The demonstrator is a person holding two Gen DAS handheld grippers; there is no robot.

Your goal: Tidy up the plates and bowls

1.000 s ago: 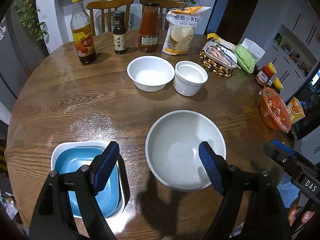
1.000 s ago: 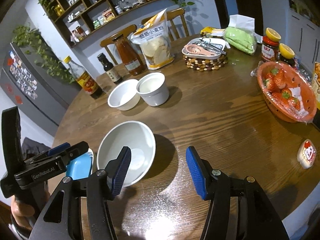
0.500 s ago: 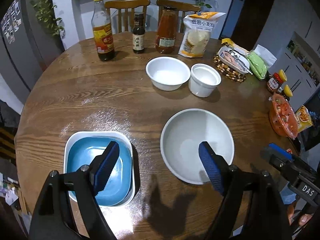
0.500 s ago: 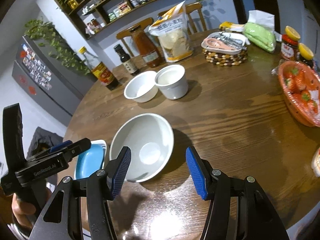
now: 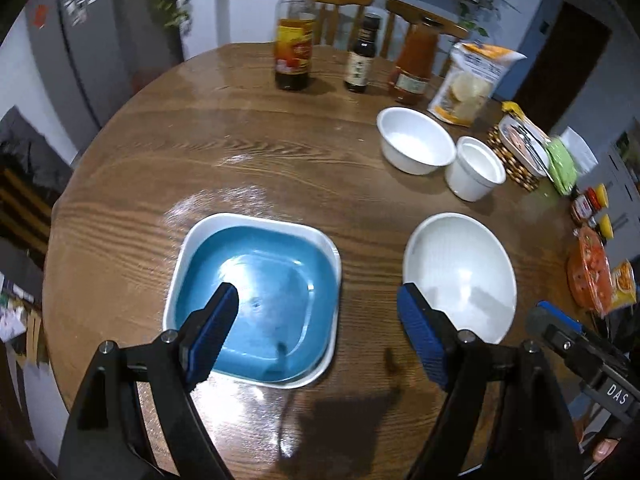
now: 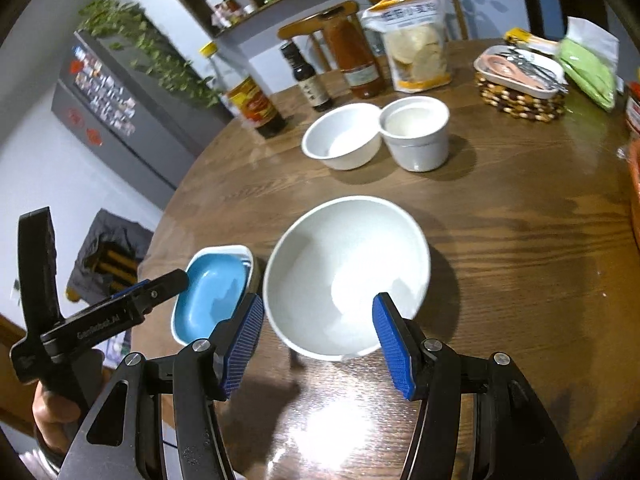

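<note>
A square blue dish [image 5: 256,300] nests in a white square dish [image 5: 192,240] on the round wooden table [image 5: 160,152]. My left gripper [image 5: 318,320] hangs open above the blue dish's right half, holding nothing. To its right sits a large white bowl [image 5: 460,272]. In the right wrist view that large white bowl [image 6: 344,272] lies just ahead of my open right gripper [image 6: 318,322], whose fingers straddle its near rim without touching. The blue dish [image 6: 212,292] is at the left. A medium white bowl [image 6: 344,136] and a small white cup-shaped bowl [image 6: 416,132] stand further back.
Three bottles [image 5: 294,40] and a flour bag [image 5: 468,80] line the far edge. A woven trivet with a cutlery tray [image 6: 520,80] and a green packet [image 6: 588,72] sit at the right. An orange basket [image 5: 588,272] and jars are at the right edge.
Both views have swung left. The blue dish has come to the middle of the left wrist view, and the large white bowl now sits between the right gripper's fingers. Both jaws keep their width.
</note>
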